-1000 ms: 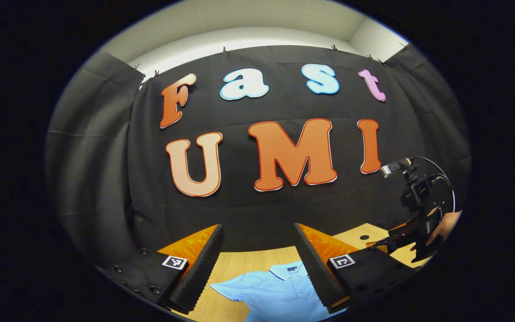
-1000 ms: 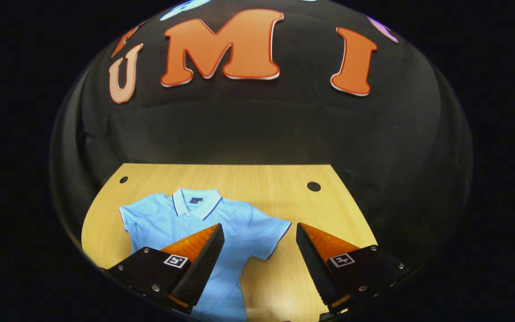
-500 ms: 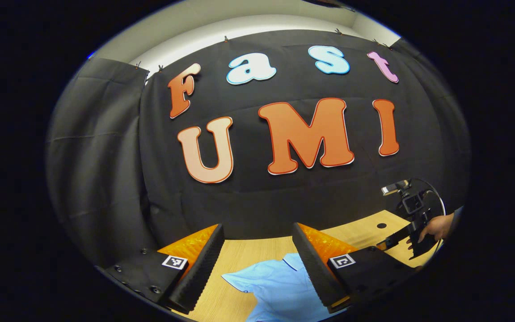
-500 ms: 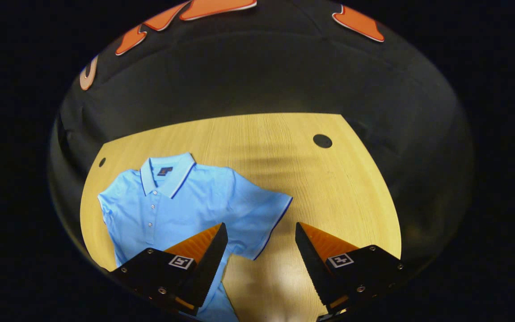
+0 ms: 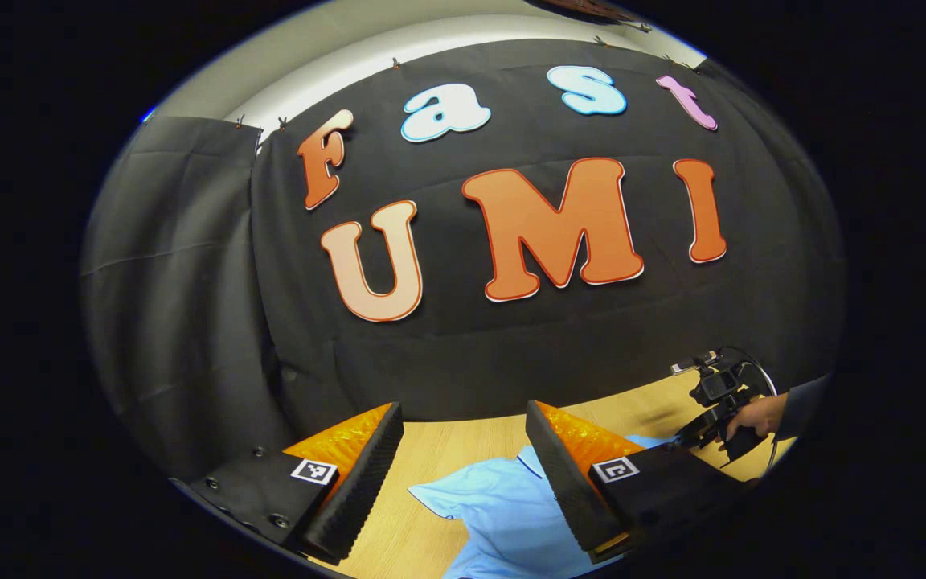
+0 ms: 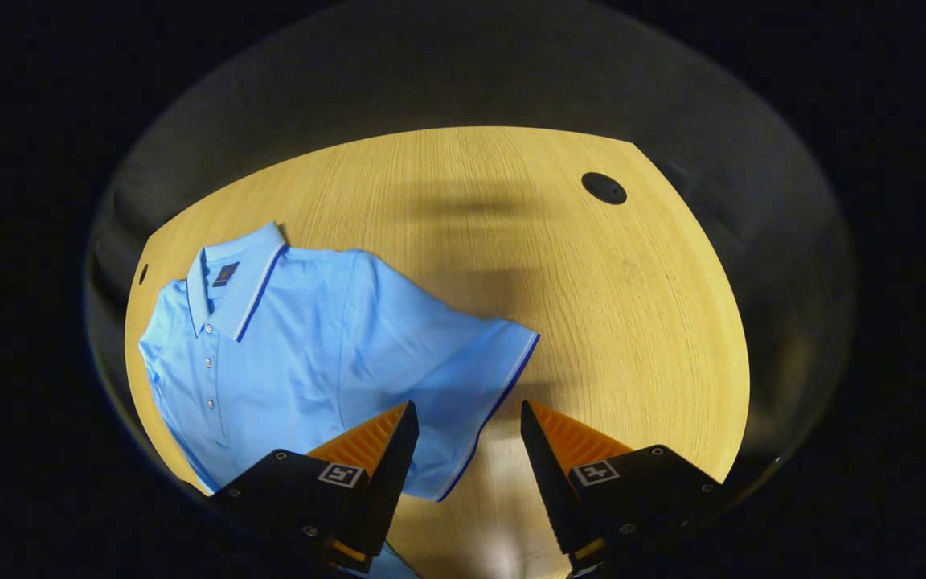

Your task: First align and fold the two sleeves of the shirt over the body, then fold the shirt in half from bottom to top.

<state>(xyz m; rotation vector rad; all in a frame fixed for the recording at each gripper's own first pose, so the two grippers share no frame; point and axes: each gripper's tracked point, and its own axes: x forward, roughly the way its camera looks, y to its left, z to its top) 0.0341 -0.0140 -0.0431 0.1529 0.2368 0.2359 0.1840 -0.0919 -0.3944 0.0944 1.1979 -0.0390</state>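
Note:
A light blue polo shirt (image 6: 302, 346) lies flat on the wooden table (image 6: 592, 305), collar towards the far left, one short sleeve (image 6: 471, 378) spread to the right. My right gripper (image 6: 463, 458) hangs open just above that sleeve's dark-trimmed hem. In the left gripper view the shirt (image 5: 495, 507) lies low between the fingers of my open left gripper (image 5: 463, 466), which is held well above the table. The right gripper (image 5: 712, 410) shows there at the far right, held by a hand (image 5: 752, 416).
Black cloth walls close the booth behind and beside the table. A round dark hole (image 6: 604, 187) sits near the table's far right corner, a smaller one (image 6: 142, 273) at the far left edge. Bare wood lies right of the shirt.
The right gripper has tipped down and come closer to the table, now over the shirt's right sleeve. The left gripper has shifted slightly; both stay open.

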